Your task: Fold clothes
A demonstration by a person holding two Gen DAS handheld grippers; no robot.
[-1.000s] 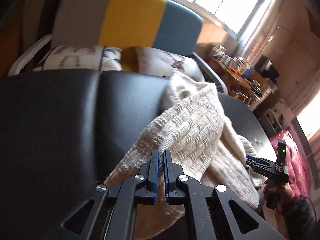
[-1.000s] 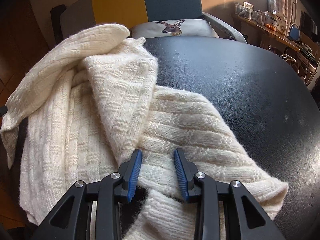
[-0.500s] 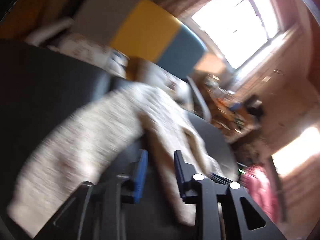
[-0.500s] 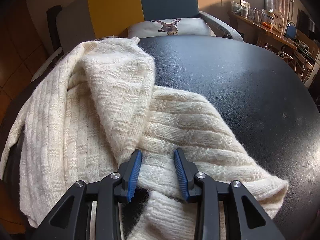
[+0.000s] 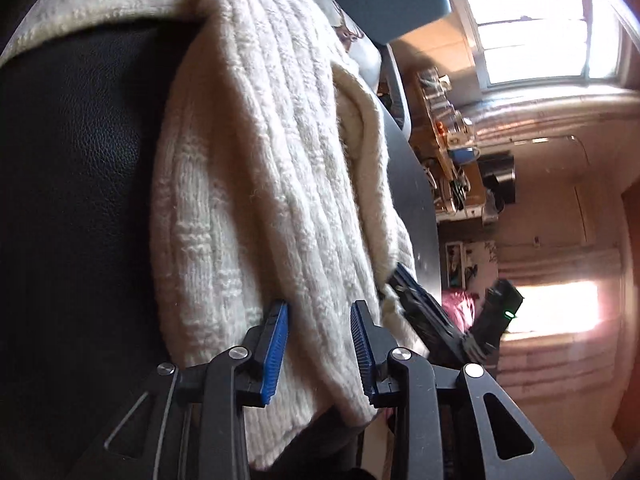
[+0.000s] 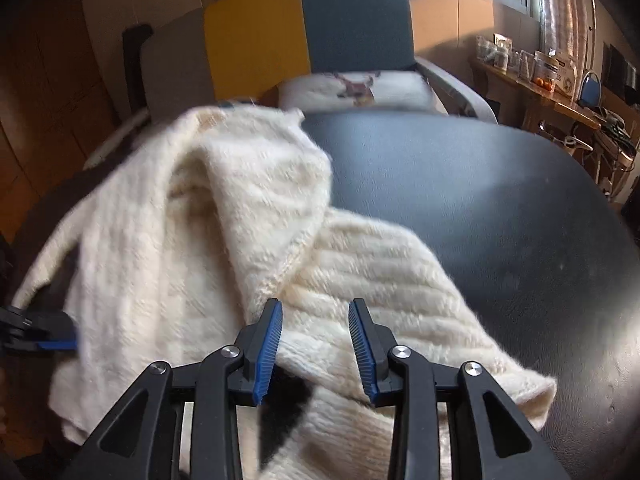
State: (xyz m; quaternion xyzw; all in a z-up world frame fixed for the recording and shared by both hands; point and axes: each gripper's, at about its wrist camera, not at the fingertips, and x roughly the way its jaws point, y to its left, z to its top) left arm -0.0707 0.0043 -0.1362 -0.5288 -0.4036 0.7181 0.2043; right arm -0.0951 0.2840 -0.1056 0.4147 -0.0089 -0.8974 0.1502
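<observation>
Fold judged early and unfinished; the cream knitted sweater [image 6: 224, 240] is bunched on the black padded table [image 6: 480, 192], not squared, with no neat stack seen; at least 1 layer is draped over another, so a first turn-over may be under way, though this is only a judgement; flattening, squaring of edges and the remaining folds are judged still to be done.

Right wrist view: the sweater is spread from 9 o'clock to 5 o'clock in the lower half; a flap with a seamed edge is laid diagonally across a ribbed panel; a dark gap of table is seen at 6 o'clock under the cloth; the far side at 1 o'clock is bare table; a yellow and blue chair [image 6: 312, 28] is seen at 12 o'clock.

The right gripper [image 6: 316, 344] is held parted, blue pads either side of the knit at the flap edge, nothing clenched; the left gripper [image 5: 320, 350] is likewise spread wide, with the hanging sweater hem [image 5: 288, 320] between its fingers but not pinched.

Left wrist view: cloth is draped from 11 o'clock down to 6 o'clock, hanging over the table edge.

Look of the thing: thick, fuzzy, ribbed and basket-textured knit; soft and limp; part of it is blurred in the right view.
</observation>
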